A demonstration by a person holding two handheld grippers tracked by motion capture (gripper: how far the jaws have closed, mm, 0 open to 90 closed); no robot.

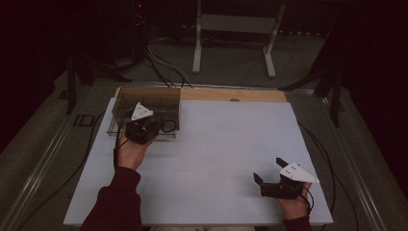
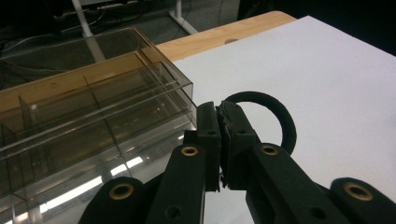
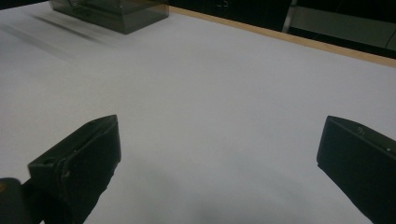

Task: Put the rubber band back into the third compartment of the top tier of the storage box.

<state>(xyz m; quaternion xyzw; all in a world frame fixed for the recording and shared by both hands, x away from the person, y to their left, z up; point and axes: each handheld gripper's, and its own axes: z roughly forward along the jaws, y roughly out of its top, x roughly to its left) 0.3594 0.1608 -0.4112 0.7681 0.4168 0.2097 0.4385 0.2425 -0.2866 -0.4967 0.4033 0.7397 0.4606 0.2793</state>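
Note:
A black fabric ring [image 2: 282, 119], like a hair tie, is pinched between the pads of my left gripper [image 2: 219, 116], and its loop sticks out past the jaws. In the high view this left gripper [image 1: 158, 126] hovers at the front right corner of a clear, smoke-tinted compartment box [image 1: 144, 103], with the ring [image 1: 169, 126] just off the box's front wall. The box [image 2: 93, 107] has several dividers and nothing visible in it. My right gripper [image 1: 269, 169] rests low near the table's front right, jaws wide apart, nothing between them. The right gripper view has those jaws [image 3: 222, 130] over bare white surface.
A white sheet [image 1: 216, 144] covers the table, with a strip of bare wood [image 1: 231, 95] along its far edge. The box [image 3: 116, 11] stands at the far left corner. Cables trail off the table on both sides. A metal stand [image 1: 235, 29] is on the floor beyond.

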